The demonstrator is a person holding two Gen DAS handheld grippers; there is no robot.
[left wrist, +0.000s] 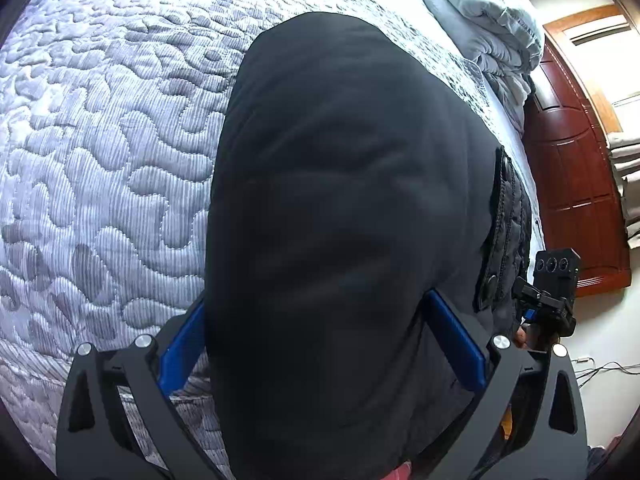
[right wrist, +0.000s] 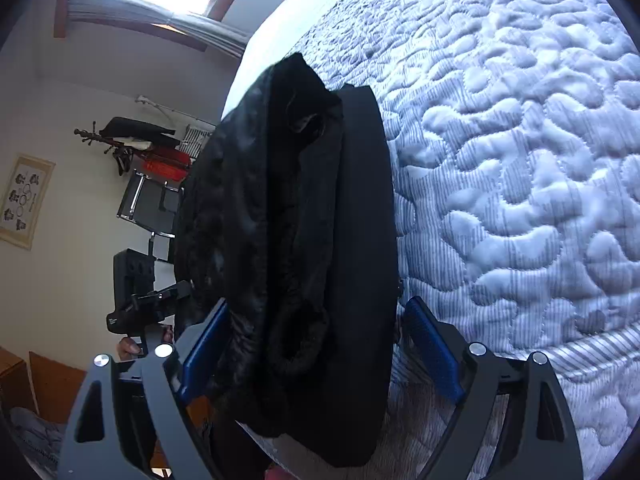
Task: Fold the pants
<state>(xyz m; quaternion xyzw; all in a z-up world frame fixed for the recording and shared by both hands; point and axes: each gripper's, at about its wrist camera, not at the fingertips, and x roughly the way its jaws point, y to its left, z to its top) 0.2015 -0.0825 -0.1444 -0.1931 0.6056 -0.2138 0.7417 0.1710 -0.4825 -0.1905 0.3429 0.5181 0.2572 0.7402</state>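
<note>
Black padded pants (left wrist: 344, 208) lie on a quilted grey-white bed (left wrist: 104, 160). My left gripper (left wrist: 316, 344) is wide open, its blue pads on either side of the black cloth, which runs between them without being pinched. Its waistband with a snap button (left wrist: 491, 280) shows at the right. In the right wrist view the pants (right wrist: 304, 248) hang bunched at the bed's left edge, fleece lining showing. My right gripper (right wrist: 320, 344) is wide open around that bunch. The left pad (right wrist: 204, 348) touches the cloth. The right pad (right wrist: 432, 348) stands apart from it.
A folded pale duvet (left wrist: 480, 12) lies at the head of the bed beside a red-brown wooden headboard (left wrist: 576, 184). Cables lie on the floor (left wrist: 604, 368). A coat rack (right wrist: 132, 144) and a chair (right wrist: 148, 204) stand by the wall beyond the bed's edge.
</note>
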